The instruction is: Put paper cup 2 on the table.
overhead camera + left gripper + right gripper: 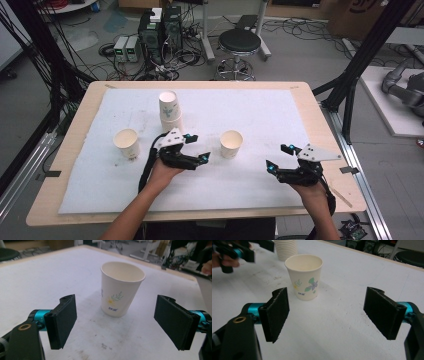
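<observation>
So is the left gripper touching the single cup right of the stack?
Apart. In the left gripper view, the left gripper stands open, with bare white mat between its pads and the cup.

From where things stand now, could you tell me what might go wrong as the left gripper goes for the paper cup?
1. The left gripper is open near the middle cup, which is light and empty; one of the fingers could knock it over.
2. Its hand sits just in front of the cup stack, which could topple if the hand swings back.
3. Squeezing hard could crush the cup's thin wall.
</observation>
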### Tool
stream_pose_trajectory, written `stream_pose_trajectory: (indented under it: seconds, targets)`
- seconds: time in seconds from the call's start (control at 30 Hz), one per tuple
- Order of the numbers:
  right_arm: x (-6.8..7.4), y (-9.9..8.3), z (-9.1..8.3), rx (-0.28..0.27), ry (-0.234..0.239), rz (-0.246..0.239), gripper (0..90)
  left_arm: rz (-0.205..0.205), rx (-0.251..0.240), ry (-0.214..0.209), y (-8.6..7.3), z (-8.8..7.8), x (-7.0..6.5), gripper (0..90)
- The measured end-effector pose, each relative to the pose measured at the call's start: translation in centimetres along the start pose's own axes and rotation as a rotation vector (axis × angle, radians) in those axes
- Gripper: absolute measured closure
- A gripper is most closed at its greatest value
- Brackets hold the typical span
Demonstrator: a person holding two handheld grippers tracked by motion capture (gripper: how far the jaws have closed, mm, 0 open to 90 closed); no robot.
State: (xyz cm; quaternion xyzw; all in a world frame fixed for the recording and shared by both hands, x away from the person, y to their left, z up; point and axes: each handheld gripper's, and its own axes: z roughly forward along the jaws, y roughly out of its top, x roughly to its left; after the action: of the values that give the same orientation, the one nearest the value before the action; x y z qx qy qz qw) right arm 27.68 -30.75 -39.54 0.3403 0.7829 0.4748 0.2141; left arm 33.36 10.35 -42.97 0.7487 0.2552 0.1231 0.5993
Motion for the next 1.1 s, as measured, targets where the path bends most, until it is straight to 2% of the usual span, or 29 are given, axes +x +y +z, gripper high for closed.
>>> stream_pose_trajectory:
  seconds: [0.07, 0.13, 0.27, 0.4, 0.5, 0.63, 0.8, 1.1]
  targets:
    - [0.0, -0.1, 0.2, 0.006, -0.003, -0.004, 21.1, 0.003, -0.047, 0.001, 0.0, -1.8, 0.2, 17.5]
    - [0.0, -0.2, 0.2, 0.012, -0.006, -0.001, 21.1, -0.001, -0.079, 0.023, -0.1, -3.4, 0.4, 17.9]
    - [-0.1, -0.3, 0.3, 0.014, -0.008, 0.000, 21.1, -0.010, -0.120, 0.066, -0.1, -5.9, 0.8, 17.9]
    - [0.0, -0.4, 0.4, 0.014, -0.012, -0.008, 21.1, -0.007, -0.142, 0.100, -0.4, -7.7, 1.0, 17.9]
    - [0.0, -0.5, 0.4, 0.014, -0.010, -0.009, 21.1, -0.014, -0.150, 0.113, -0.5, -8.5, 1.4, 17.9]
    - [0.1, -0.5, 0.5, 0.006, -0.006, -0.011, 21.1, -0.018, -0.184, 0.140, -0.5, -9.5, 1.5, 17.4]
    - [0.4, -0.1, 0.3, -0.005, -0.010, -0.035, 21.0, -0.017, -0.201, 0.160, -0.6, -10.6, 1.6, 17.4]
    - [1.2, 0.5, -0.2, -0.020, -0.016, -0.062, 21.1, -0.002, -0.208, 0.159, -0.6, -11.3, 1.0, 17.4]
